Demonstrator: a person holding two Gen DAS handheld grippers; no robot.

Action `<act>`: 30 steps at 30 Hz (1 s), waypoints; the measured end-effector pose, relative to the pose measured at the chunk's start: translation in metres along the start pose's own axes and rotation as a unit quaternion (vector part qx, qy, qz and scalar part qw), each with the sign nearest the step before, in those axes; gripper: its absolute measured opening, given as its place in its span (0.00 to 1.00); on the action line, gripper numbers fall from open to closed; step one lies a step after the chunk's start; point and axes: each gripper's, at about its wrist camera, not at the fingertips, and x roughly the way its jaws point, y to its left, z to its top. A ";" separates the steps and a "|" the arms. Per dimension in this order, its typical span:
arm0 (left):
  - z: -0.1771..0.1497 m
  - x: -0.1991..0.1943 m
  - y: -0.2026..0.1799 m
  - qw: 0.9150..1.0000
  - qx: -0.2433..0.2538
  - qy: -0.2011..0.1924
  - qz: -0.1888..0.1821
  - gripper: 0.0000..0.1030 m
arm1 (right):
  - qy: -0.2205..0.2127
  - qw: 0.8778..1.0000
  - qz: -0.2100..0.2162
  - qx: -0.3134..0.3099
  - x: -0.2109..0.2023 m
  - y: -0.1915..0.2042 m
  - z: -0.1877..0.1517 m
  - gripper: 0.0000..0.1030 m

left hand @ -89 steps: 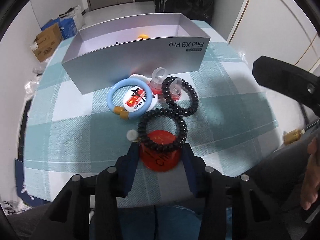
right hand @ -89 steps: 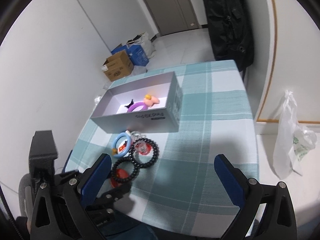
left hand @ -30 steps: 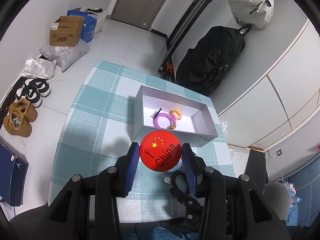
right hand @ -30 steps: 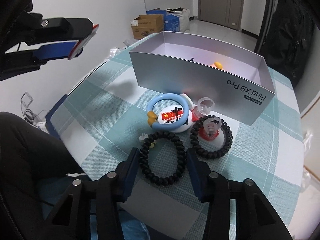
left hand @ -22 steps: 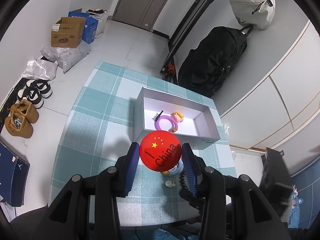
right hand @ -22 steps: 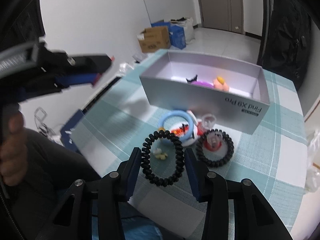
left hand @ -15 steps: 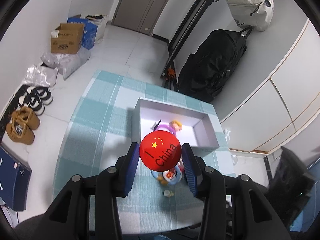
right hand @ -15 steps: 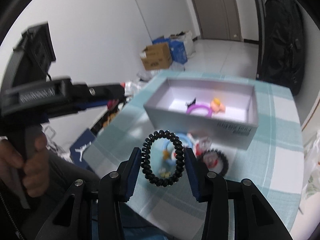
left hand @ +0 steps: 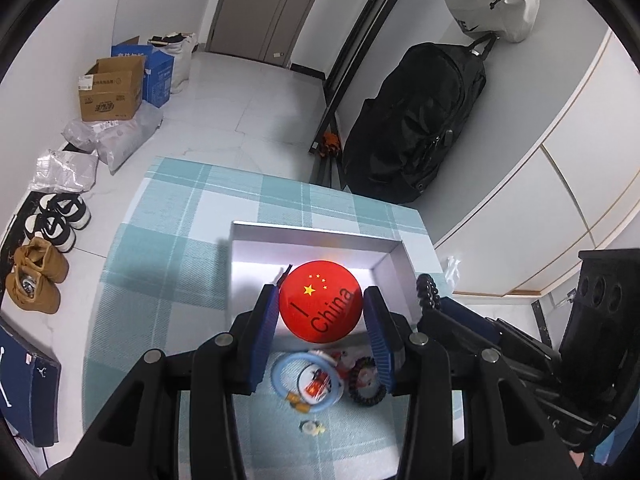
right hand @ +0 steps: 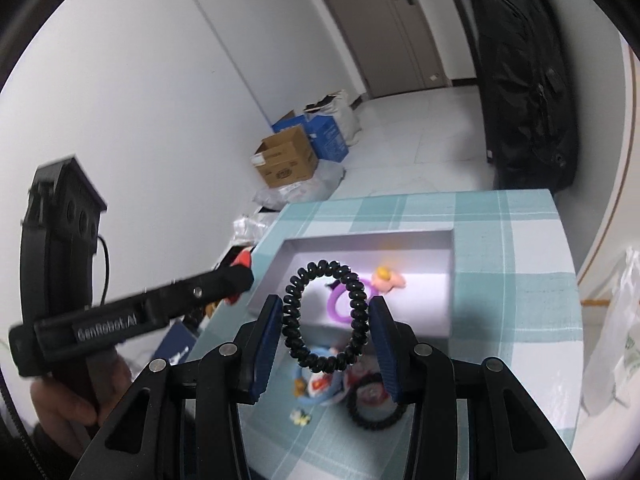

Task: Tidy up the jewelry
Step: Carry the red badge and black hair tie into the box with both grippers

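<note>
Left tongs (left hand: 322,334) clamp the red badge (left hand: 321,305); right tongs (right hand: 325,330) pinch one black coil hair tie (right hand: 325,316). Both items were on the counter (left hand: 168,248) three seconds ago and now hang over the grey box (left hand: 316,236) at 12 o'clock, so drops look next. Box: one purple ring (right hand: 340,305), one pink charm (right hand: 387,278). Left on the counter, 6 o'clock: one blue ring (left hand: 306,384), one black hair tie (left hand: 366,390), one small pale bead (left hand: 311,427).

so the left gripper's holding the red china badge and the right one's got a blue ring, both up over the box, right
Not quite. The right gripper holds a black coil hair tie, as the right wrist view shows; the blue ring lies on the table. The left gripper does hold the red badge over the box.
</note>
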 end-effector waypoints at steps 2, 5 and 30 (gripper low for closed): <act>0.003 0.005 0.000 1.000 -0.002 0.004 -0.002 0.36 | 0.002 1.000 0.004 0.013 0.004 -0.006 0.006 0.41; 0.008 0.013 -0.003 1.000 -0.004 0.012 -0.003 0.36 | 0.003 1.000 0.007 0.023 0.011 -0.011 0.013 0.41; 0.029 0.067 -0.007 0.997 -0.014 0.075 -0.005 0.36 | 0.061 0.992 0.000 0.108 0.057 -0.058 0.032 0.44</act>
